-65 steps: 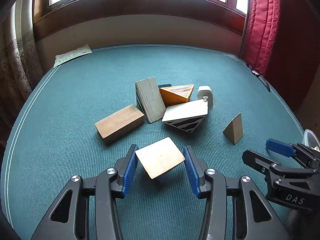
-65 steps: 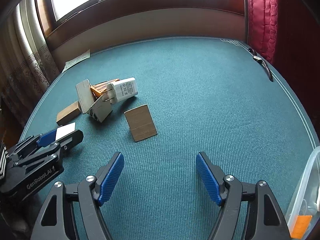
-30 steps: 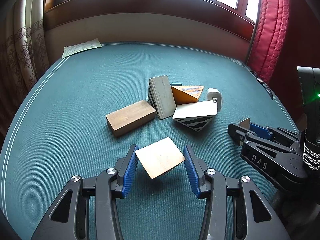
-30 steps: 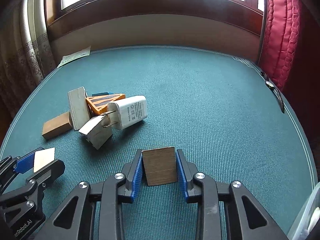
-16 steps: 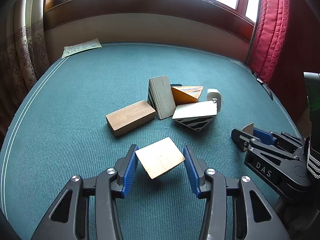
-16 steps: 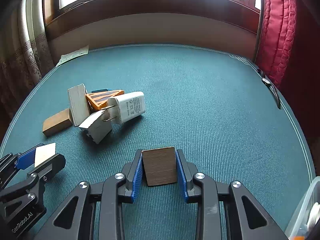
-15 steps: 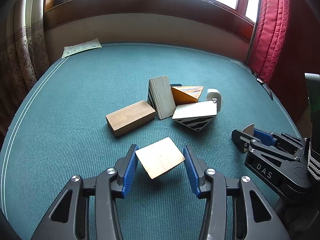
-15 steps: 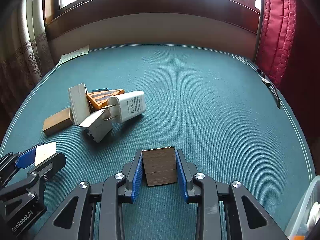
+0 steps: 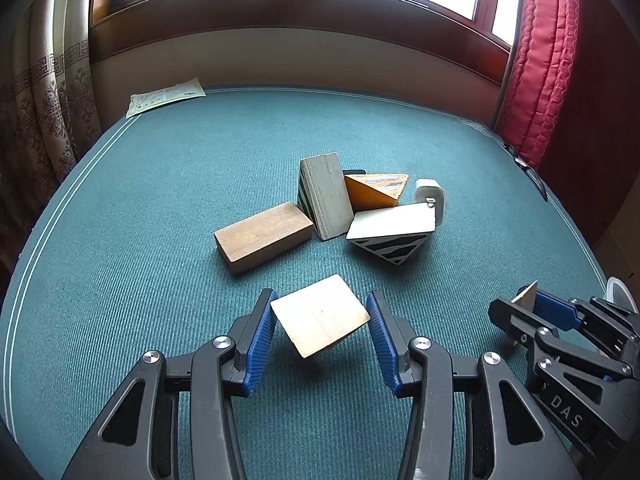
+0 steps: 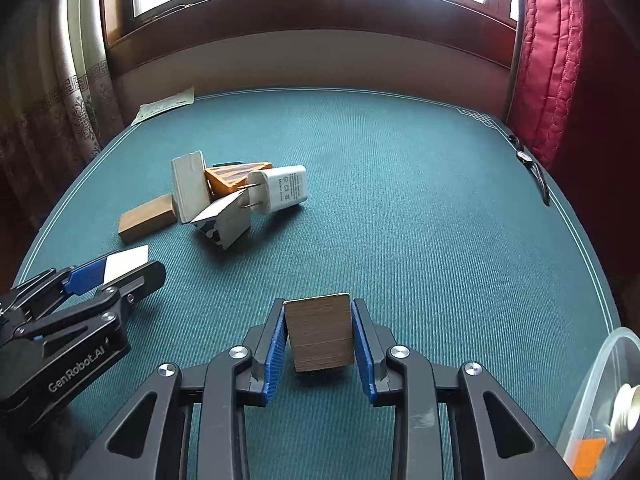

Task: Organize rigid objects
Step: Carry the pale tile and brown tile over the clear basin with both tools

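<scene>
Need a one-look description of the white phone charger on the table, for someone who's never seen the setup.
On the teal table, find the cluster of blocks left of centre. The white charger lies at its right edge, prongs resting on the striped block. It's the only plastic piece with printed text.

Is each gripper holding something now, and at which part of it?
Yes. The left gripper holds a pale wooden block by two opposite corners. The right gripper holds a dark brown block by its flat side faces.

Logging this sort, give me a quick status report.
Left gripper shut on pale block. Right gripper shut on dark wedge. Pile untouched; path clear.
</scene>
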